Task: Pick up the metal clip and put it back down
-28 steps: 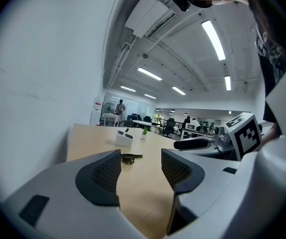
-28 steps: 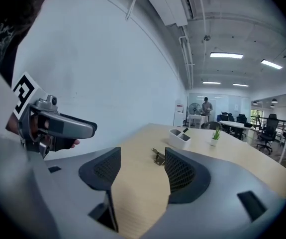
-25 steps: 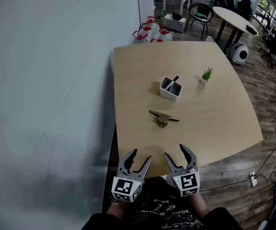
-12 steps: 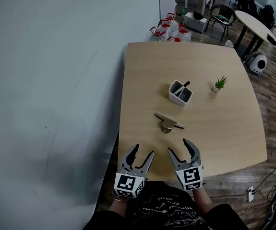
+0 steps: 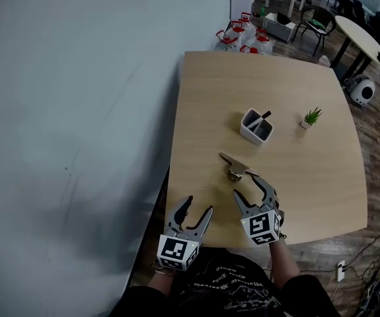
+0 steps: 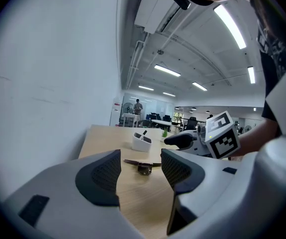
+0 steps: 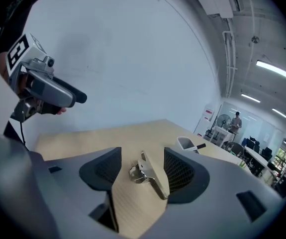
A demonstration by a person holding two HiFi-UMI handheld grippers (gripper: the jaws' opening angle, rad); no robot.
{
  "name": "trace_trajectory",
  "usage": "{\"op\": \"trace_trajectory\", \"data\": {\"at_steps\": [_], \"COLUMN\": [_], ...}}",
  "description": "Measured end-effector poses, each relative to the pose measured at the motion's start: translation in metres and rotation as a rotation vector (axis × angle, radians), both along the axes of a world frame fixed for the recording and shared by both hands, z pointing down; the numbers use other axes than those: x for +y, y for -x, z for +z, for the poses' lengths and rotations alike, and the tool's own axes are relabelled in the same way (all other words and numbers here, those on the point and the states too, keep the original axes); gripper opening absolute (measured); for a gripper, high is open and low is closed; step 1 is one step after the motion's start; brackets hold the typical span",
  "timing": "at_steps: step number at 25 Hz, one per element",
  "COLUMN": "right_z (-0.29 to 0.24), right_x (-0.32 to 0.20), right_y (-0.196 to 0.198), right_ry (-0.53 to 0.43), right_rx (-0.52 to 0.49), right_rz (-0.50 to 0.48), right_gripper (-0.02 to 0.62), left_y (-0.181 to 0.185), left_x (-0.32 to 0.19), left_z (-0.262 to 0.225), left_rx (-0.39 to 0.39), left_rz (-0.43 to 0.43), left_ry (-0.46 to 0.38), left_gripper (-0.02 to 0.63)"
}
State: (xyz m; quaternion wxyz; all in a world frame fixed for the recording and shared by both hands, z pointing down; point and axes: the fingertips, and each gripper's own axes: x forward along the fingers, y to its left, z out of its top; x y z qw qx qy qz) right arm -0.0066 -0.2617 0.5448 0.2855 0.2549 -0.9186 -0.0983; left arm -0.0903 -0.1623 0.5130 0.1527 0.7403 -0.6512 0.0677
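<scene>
The metal clip lies flat on the light wooden table, a little toward the near edge from the middle. In the head view its long axis runs from about 10 o'clock to 4 o'clock, the two flat handles spread along that line and the short sprung body jutting toward 6 o'clock, toward the person. The right gripper sits low over the table at about 5 o'clock of the clip, just beside its 4 o'clock end, with its fingers spread apart. In the right gripper view the clip shows in the gap between the two ribbed pads, resting on the wood and not clamped; whether its far handle touches the right-hand pad cannot be told. The left gripper hangs over the near table edge at about 7 o'clock of the clip and well apart from it, fingers likewise open and holding nothing; through their gap the clip shows farther up the table. Beyond the clip at 1 o'clock stands a white pen holder with a dark marker leaning in it, and at 2 o'clock, farther off, a small potted plant. A plain pale wall runs along the table's 9 o'clock side, and red-capped water jugs stand on the floor past its far edge.
</scene>
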Motion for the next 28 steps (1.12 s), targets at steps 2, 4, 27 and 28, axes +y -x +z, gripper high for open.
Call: {"op": "trace_trajectory", "data": {"at_steps": [2, 4, 27, 28], "right_z": [0.006, 0.013, 0.113, 0.113], "right_x": [-0.008, -0.017, -0.054, -0.054], "right_y": [0.008, 0.015, 0.042, 0.043], "right_ry": [-0.006, -0.011, -0.031, -0.031], "right_rx": [0.037, 0.074, 0.427, 0.426], "right_rz": [-0.028, -0.046, -0.170, -0.169], "right_gripper": [0.272, 0.261, 0.102, 0.100], "left_y": [0.004, 0.007, 0.049, 0.050], "left_x": [0.002, 0.006, 0.048, 0.049], "left_z": [-0.001, -0.001, 0.013, 0.014], "left_rx": [-0.005, -0.007, -0.023, -0.021], "left_rz": [0.000, 0.001, -0.134, -0.138], "left_ry": [0.006, 0.009, 0.065, 0.066], "left_gripper": [0.247, 0.247, 0.247, 0.247]}}
